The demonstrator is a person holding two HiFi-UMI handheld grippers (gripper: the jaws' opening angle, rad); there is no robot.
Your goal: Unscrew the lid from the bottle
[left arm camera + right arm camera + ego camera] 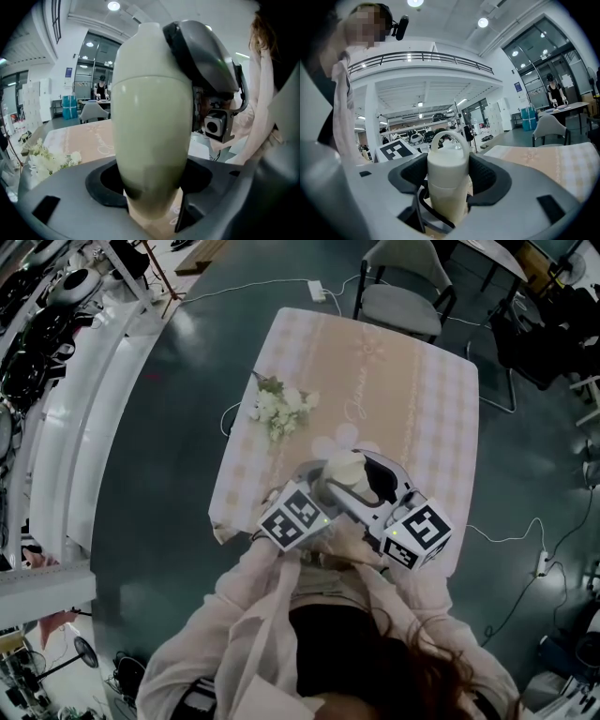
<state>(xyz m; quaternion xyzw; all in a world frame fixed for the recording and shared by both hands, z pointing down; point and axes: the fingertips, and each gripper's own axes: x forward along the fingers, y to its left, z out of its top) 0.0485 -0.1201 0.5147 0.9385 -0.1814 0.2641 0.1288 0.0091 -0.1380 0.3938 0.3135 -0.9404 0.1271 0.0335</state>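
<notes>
We count one bottle (152,131), cream-coloured and opaque, with one lid (447,161) of the same colour on it. A single loop handle (449,138) arches over the lid. There are two grippers, each with one marker cube: the left cube (292,515) and the right cube (419,532) both show black-and-white squares.

The left gripper (152,187) has its jaws wide apart and clamped on the lower body of the bottle, with a dark pad against each side. The jaws of the right gripper (449,178) are also spread wide, and the lid sits between them with the pads lying against its sides. The seam between lid and body shows just below them.

In the head view we see the bottle over the near end of the one table (412,409), between the two grippers and close in front of the person. We cannot tell whether its base rests on the cloth.

The table is covered by one beige checked cloth. A line of pale script (361,404) runs along the cloth, and we cannot read it. We find no label or print on the bottle. Since its wall is opaque and the lid is on, we cannot see what is inside.

One bunch of white flowers (279,409) lies on the cloth, well apart from the bottle on the person's left. One grey chair (398,296) stands at the far end of the table. Two white power strips lie on the dark floor, one beyond the table (317,289) and one to the person's right (544,563).
</notes>
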